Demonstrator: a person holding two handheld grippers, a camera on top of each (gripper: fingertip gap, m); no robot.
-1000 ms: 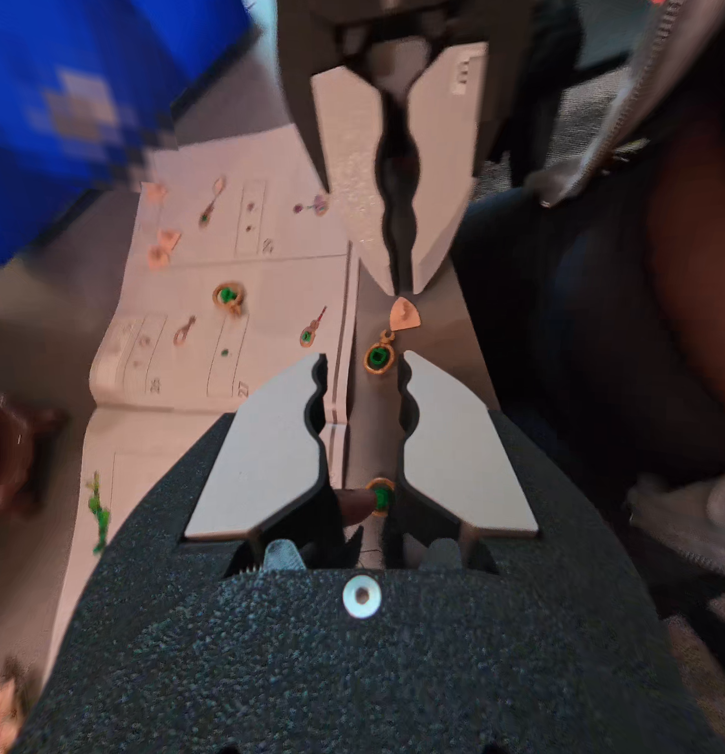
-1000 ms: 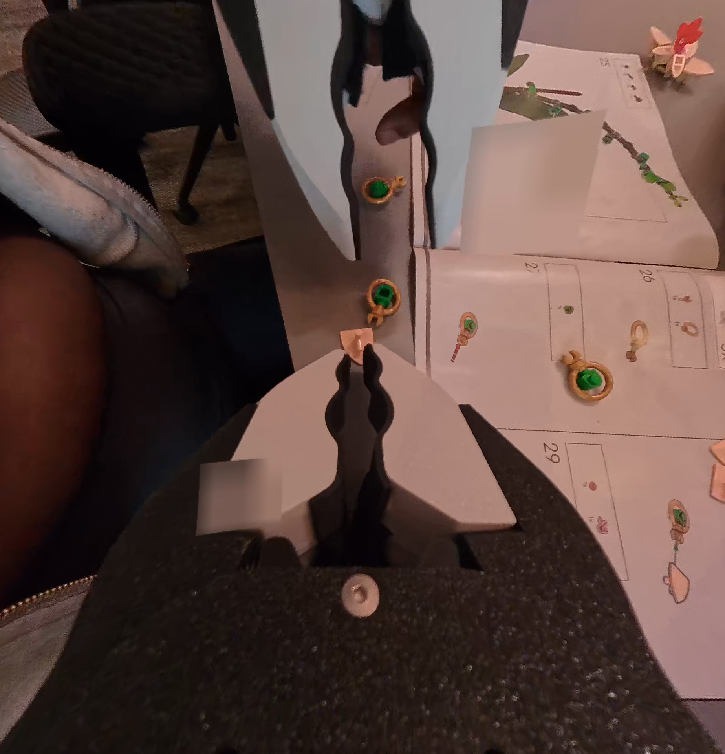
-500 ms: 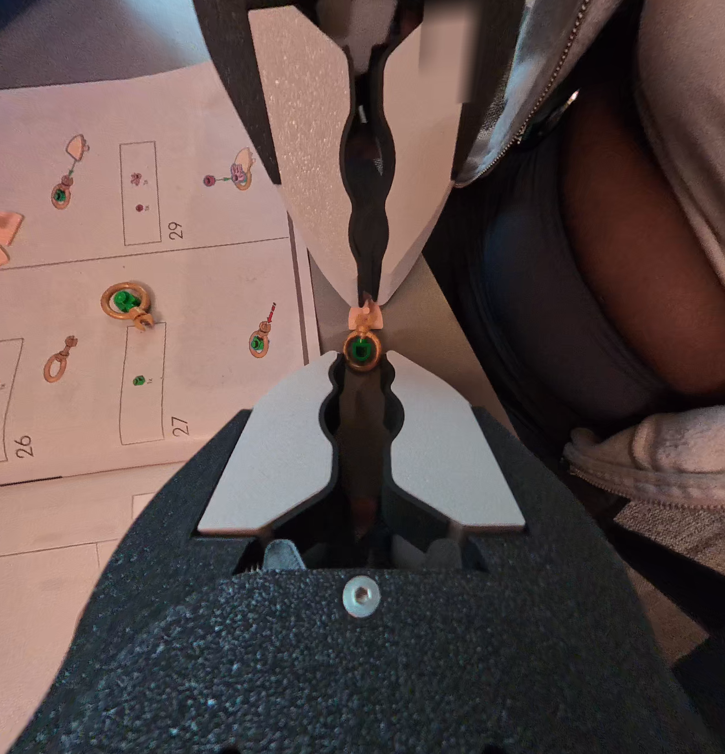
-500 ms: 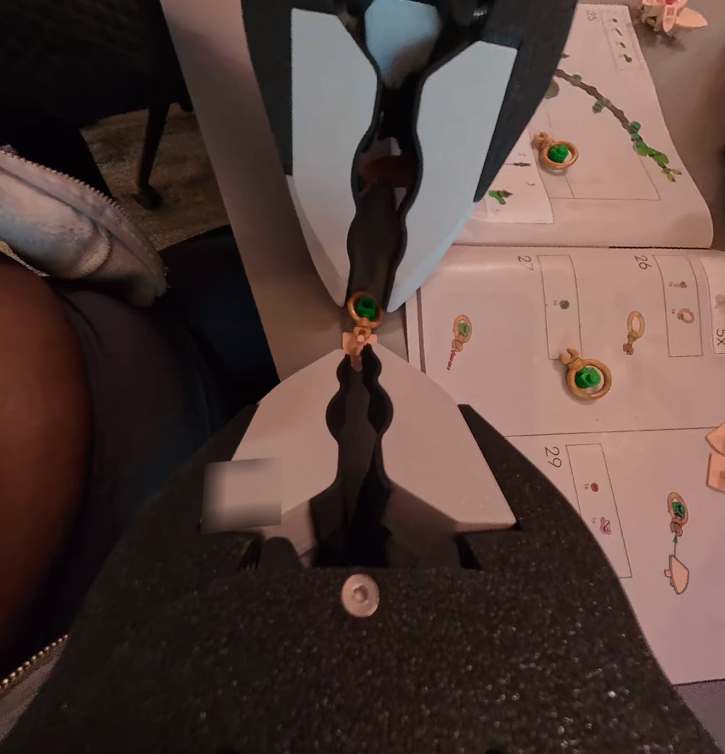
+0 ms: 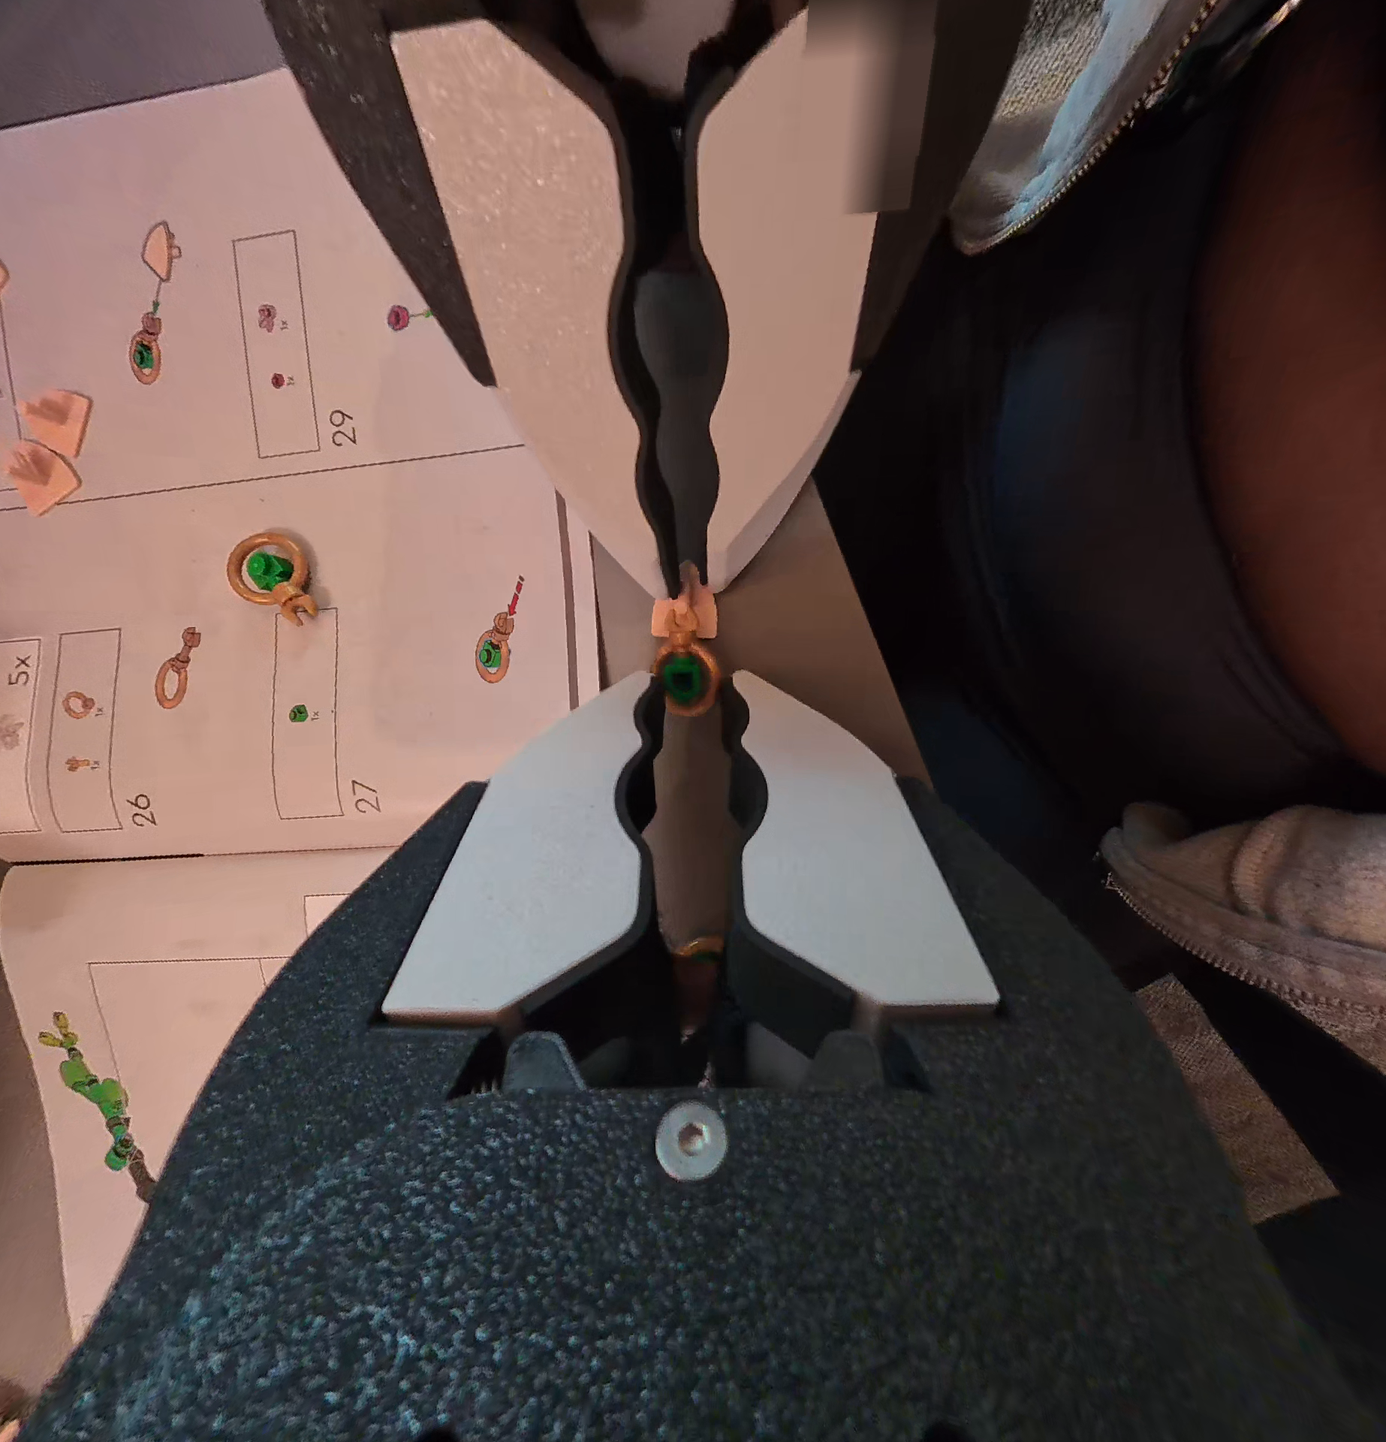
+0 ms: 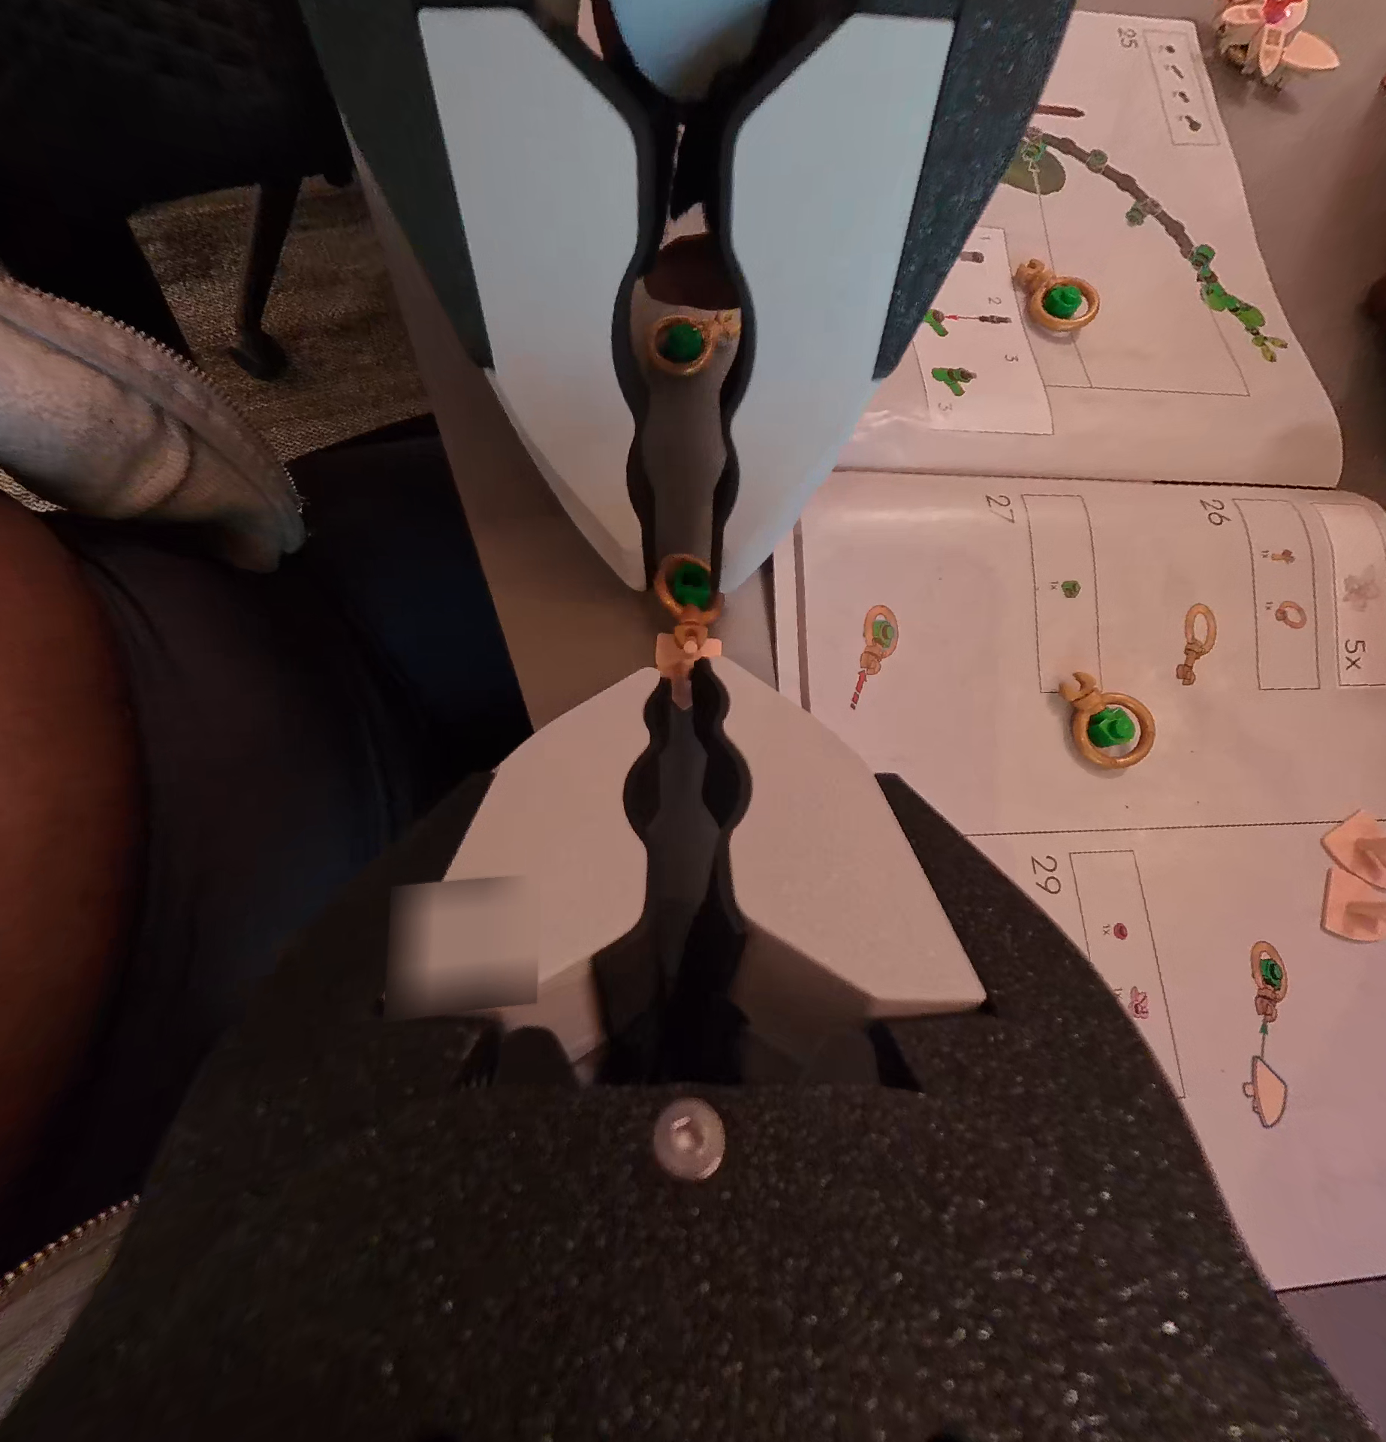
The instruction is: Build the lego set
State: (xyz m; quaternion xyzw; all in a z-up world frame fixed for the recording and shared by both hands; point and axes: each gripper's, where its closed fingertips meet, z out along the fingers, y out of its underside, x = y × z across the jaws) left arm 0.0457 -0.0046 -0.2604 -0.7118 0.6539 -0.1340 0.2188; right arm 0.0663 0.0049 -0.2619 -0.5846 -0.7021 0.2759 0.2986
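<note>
**Gold ring and peach petal meeting tip to tip**

Closing the left gripper (image 5: 686,687) narrowly on a gold ring with a green stud (image 5: 686,680) set in its middle, held right at the fingertips above the grey table edge (image 5: 799,593). Pressing the ring's small gold clip against a pale peach petal piece (image 5: 684,616), touching it. Pinching that petal piece (image 6: 688,649) in the right gripper (image 6: 686,683), jaws almost fully together, tips facing the left gripper (image 6: 686,581) head-on. Showing the gold ring (image 6: 688,587) glossy, the stud bright green, the petal matte and flat. Lying just beside, on the open instruction booklet (image 6: 947,624), a second ring-and-stud assembly (image 6: 1111,729) and two loose peach petals (image 6: 1365,882). Resting farther off, another ring assembly (image 6: 1060,300) on the upper page, and one more (image 6: 682,343) on the table seen between the left gripper's fingers. Sitting at the far corner, a pink flower build (image 6: 1275,39).
</note>
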